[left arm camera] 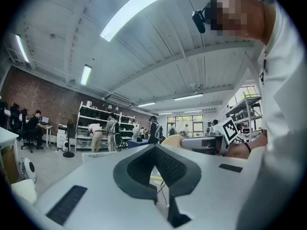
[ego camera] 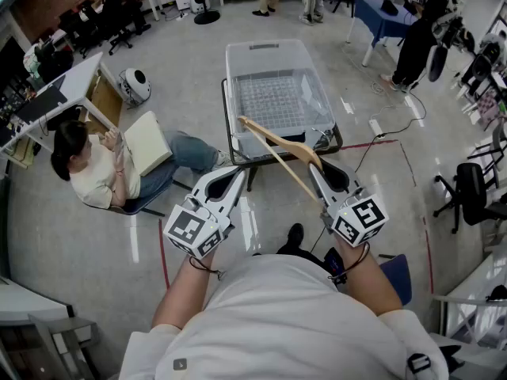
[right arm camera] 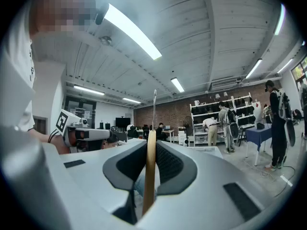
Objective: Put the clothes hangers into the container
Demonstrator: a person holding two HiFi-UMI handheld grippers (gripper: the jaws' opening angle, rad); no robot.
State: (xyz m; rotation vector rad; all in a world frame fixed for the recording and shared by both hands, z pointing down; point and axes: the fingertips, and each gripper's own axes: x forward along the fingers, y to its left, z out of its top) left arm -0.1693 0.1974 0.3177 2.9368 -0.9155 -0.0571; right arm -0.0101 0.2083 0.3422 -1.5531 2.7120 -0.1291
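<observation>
Jaws of the right tool [ego camera: 315, 165] were clamped narrow on a wooden clothes hanger [ego camera: 277, 143]. In the right gripper view the dark pads [right arm camera: 169, 163] pressed both flat sides of the hanger [right arm camera: 149, 172], which stood edge-on between them with its thin metal hook [right arm camera: 155, 107] rising above. From the head view the hanger slanted up and to the left from that tool, its far end reaching over the near wall of a clear plastic container [ego camera: 238, 76]. The container sat on a small black-framed desk [ego camera: 226, 125] straight ahead of the person. The left tool [ego camera: 238, 172] was held beside the right one, short of the desk. In the left gripper view its jaws met at the tips with nothing between them [left arm camera: 154, 147]. A person sat on a chair [ego camera: 103, 169] to the left of the desk.
</observation>
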